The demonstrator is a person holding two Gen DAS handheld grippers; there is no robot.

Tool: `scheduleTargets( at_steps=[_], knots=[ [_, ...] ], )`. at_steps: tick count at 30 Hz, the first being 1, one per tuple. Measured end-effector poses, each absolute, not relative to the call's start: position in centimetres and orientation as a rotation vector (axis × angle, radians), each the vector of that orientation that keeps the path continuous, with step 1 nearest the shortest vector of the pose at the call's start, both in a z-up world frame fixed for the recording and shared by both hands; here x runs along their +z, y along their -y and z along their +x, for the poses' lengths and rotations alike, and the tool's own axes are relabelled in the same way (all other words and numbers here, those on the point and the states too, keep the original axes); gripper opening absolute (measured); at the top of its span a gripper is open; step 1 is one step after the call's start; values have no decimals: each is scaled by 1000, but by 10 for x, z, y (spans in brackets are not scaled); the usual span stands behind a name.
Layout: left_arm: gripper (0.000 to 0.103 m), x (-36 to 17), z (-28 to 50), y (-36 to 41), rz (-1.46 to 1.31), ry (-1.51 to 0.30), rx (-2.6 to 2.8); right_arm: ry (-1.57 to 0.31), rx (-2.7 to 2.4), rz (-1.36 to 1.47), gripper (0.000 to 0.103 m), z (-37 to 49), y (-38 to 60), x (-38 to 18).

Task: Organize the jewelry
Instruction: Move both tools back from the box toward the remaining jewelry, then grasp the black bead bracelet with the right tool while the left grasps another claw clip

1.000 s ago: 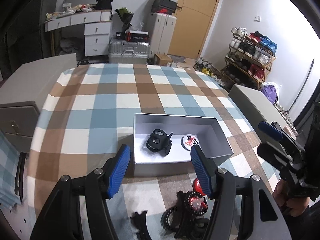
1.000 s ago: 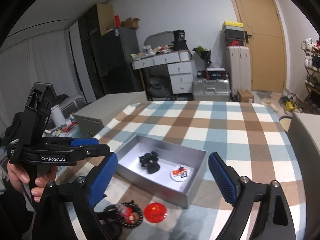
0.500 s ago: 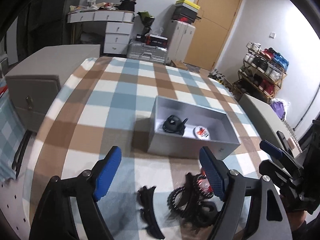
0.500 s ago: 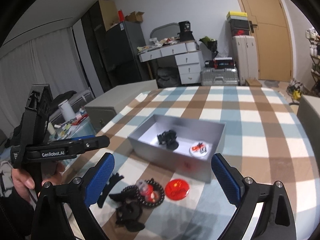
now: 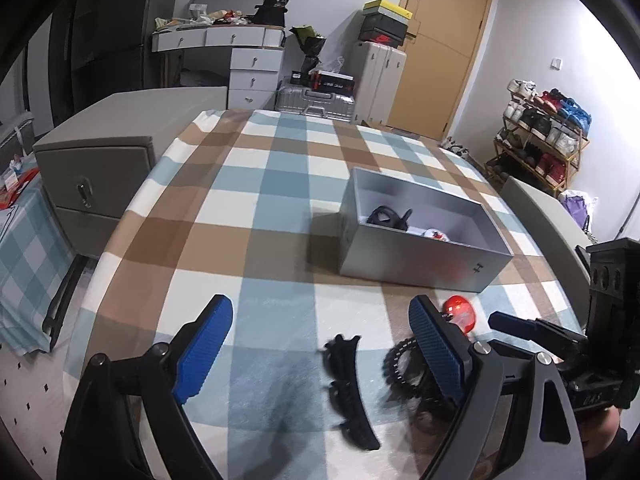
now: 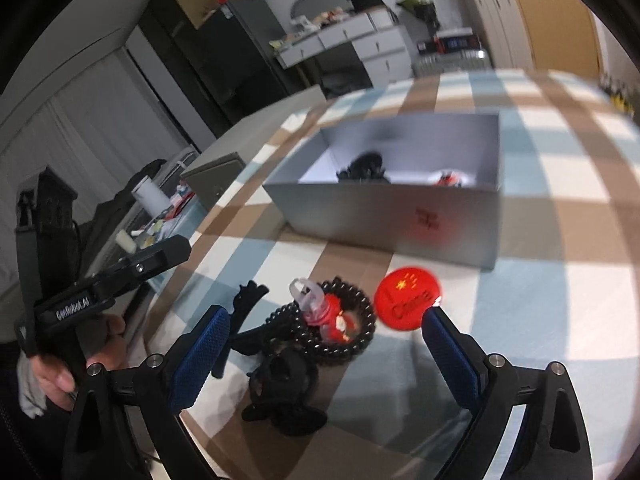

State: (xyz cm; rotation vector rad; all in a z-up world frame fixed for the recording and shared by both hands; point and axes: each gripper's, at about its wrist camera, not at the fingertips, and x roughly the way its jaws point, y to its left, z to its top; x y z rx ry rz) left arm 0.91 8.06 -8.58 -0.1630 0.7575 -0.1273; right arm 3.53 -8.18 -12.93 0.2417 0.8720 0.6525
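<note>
Hovering empty and wide open, right gripper (image 6: pixel 324 344) and left gripper (image 5: pixel 320 344), near silver box (image 6: pixel 400 216). Before box: light, rigid red badge (image 6: pixel 408 298), best pinched across edges; slippery bead bracelet (image 6: pixel 340 328).

Left gripper (image 5: pixel 320 344) jaws wide apart, empty, low over checked tablecloth (image 5: pixel 256 216). Black curved hair clip (image 5: pixel 350 384) between fingers. Black bead bracelet (image 5: pixel 402 364) partly behind right finger. Red badge (image 5: pixel 460 310) near grey box (image 5: pixel 416 256). Right gripper (image 5: pixel 520 326) at edge, jaw state unclear.
</note>
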Motion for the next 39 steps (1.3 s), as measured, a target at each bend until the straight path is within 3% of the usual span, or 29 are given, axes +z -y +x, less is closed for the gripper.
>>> scheduleTargets(
  at_steps=[10,20,39],
  knots=[
    [87,-95,6,-86,-168,-785,-139,-930,596,219,84,41,69,-136],
    [87,-105,2,-88,-173,-831,-165,-935,565,182,50,41,60,-138],
    [87,-111,-1,-81,-171,-891,-203,-774,570,218,47,28,74,-115]
  ],
)
